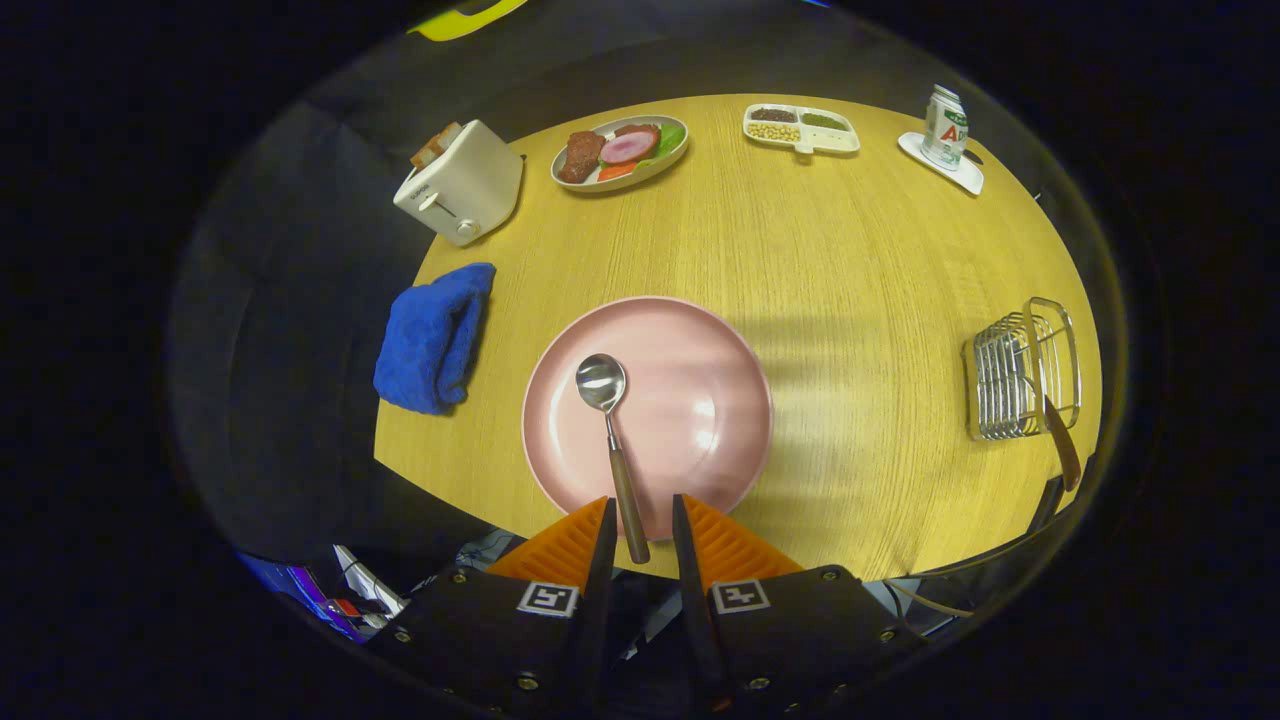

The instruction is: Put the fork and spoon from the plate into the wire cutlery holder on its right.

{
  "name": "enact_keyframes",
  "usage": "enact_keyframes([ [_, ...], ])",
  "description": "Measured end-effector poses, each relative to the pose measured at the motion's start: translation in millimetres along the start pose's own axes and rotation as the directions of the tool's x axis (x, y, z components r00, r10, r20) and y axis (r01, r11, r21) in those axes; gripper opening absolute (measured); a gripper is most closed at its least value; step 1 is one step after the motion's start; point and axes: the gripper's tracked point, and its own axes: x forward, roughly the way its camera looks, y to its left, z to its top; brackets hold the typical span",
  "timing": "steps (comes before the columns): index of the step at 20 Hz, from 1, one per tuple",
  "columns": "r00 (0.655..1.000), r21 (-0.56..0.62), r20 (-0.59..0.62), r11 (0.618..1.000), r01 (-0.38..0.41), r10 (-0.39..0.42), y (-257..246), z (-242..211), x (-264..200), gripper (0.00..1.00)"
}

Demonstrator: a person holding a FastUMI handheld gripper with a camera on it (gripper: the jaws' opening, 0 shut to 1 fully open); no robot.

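The gripper [642,525] stands partly open, holding nothing, fingers straddling the wooden handle of the steel spoon [611,430] on the round pink plate [700,340]. Lower squarely, then close mid-handle. The wire cutlery holder [1020,372] stands well right.

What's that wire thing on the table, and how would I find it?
Start at the pink plate in the middle of the round wooden table, then look right to the table's edge. There stands the cutlery holder, a shiny wire basket with a brown handle leaning out of it; nothing else here is wire.
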Motion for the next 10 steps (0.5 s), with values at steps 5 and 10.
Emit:
enact_keyframes([
  [5, 0.999, -0.034, -0.041, 0.999, 0.006, -0.008, 11, -8, 26, 0.34],
  [10, 0.997, -0.063, -0.062, 0.997, 0.033, -0.037, 9, -9, 42, 0.34],
])
